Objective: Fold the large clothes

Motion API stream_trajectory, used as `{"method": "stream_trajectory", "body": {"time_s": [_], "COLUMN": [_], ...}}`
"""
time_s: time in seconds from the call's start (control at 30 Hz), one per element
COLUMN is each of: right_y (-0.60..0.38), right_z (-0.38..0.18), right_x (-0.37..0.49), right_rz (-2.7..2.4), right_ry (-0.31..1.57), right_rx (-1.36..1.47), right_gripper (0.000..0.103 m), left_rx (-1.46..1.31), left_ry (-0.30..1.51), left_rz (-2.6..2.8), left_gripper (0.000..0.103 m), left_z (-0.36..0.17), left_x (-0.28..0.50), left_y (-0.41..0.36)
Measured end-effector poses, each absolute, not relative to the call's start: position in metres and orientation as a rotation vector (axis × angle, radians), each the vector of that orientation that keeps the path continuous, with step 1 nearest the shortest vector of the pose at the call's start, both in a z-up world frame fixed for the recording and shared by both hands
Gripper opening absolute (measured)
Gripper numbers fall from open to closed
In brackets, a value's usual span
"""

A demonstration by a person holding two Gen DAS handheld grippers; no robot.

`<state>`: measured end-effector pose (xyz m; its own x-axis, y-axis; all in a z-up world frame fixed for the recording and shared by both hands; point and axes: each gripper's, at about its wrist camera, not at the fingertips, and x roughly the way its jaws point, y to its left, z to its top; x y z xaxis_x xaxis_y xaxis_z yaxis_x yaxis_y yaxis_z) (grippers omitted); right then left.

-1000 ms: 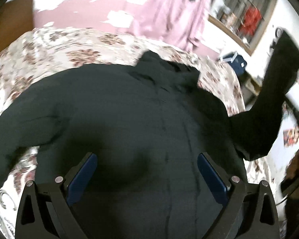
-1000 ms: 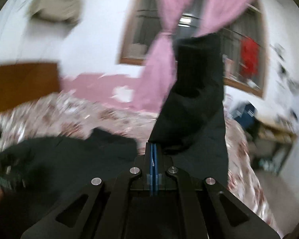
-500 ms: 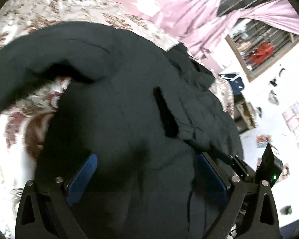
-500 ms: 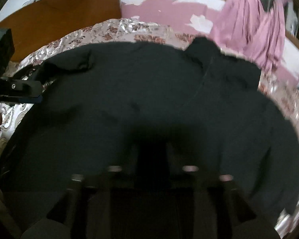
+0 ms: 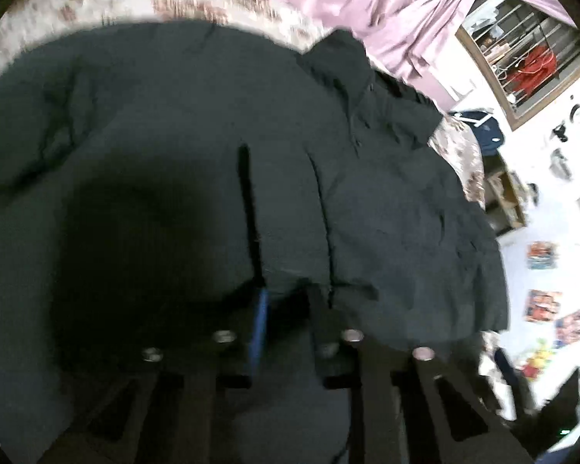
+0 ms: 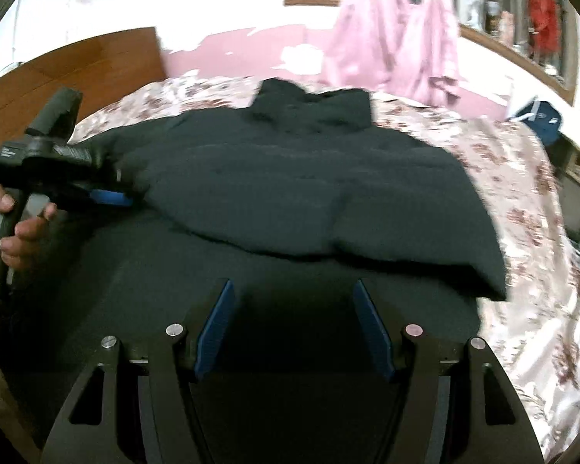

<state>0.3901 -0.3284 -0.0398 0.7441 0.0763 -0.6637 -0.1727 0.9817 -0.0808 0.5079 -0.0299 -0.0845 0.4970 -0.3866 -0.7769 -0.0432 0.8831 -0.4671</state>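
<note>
Left wrist view: the black jacket [image 5: 367, 193] fills nearly the whole picture, spread over the floral bedspread [image 5: 460, 154], collar toward the pink curtain [image 5: 406, 19]. The left gripper [image 5: 286, 301] sits low on the cloth with its 2 fingers drawn close together, a fold of fabric between them, so it's clamped on the jacket. The picture is blurred.

Right wrist view: the jacket [image 6: 309, 193] lies flat on the bedspread [image 6: 529, 212], 1 side folded in over the body, wooden headboard [image 6: 77, 65] behind. The right gripper [image 6: 292, 317] hovers over the near hem, its blue pads wide apart, holding nothing. Far left, the left gripper [image 6: 112, 197] meets the jacket's edge, a bare hand [image 6: 15, 228] around its handle.
</note>
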Motion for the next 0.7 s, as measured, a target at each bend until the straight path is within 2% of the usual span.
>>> {"method": "stream_trajectory", "body": {"time_s": [0.07, 0.23, 0.33, 0.53, 0.63, 0.7], "right_y": [-0.337, -0.335, -0.317, -0.268, -0.247, -0.236], "right_z": [-0.035, -0.018, -0.015, -0.034, -0.057, -0.075], "right_x": [0.395, 0.415, 0.433, 0.477, 0.512, 0.528], "right_rz": [0.104, 0.083, 0.089, 0.116, 0.128, 0.111], "right_ry": [0.690, 0.634, 0.639, 0.677, 0.761, 0.813], "right_rx": [-0.137, -0.105, -0.082, -0.084, -0.082, -0.109], "right_gripper": [0.059, 0.059, 0.059, 0.059, 0.059, 0.060], "left_rx": [-0.407, -0.282, -0.249, -0.103, -0.093, -0.070], "left_ry": [0.973, 0.745, 0.716, 0.817, 0.892, 0.874], "left_rz": [-0.186, -0.004, 0.073, 0.182, 0.172, 0.160], "left_gripper": [0.007, 0.006, 0.006, 0.003, 0.003, 0.003], "left_z": [-0.067, -0.014, -0.008, -0.054, -0.080, -0.082], "left_x": [0.507, 0.487, 0.482, 0.490, 0.491, 0.487], "left_y": [-0.033, -0.020, -0.004, 0.007, 0.013, 0.014]}}
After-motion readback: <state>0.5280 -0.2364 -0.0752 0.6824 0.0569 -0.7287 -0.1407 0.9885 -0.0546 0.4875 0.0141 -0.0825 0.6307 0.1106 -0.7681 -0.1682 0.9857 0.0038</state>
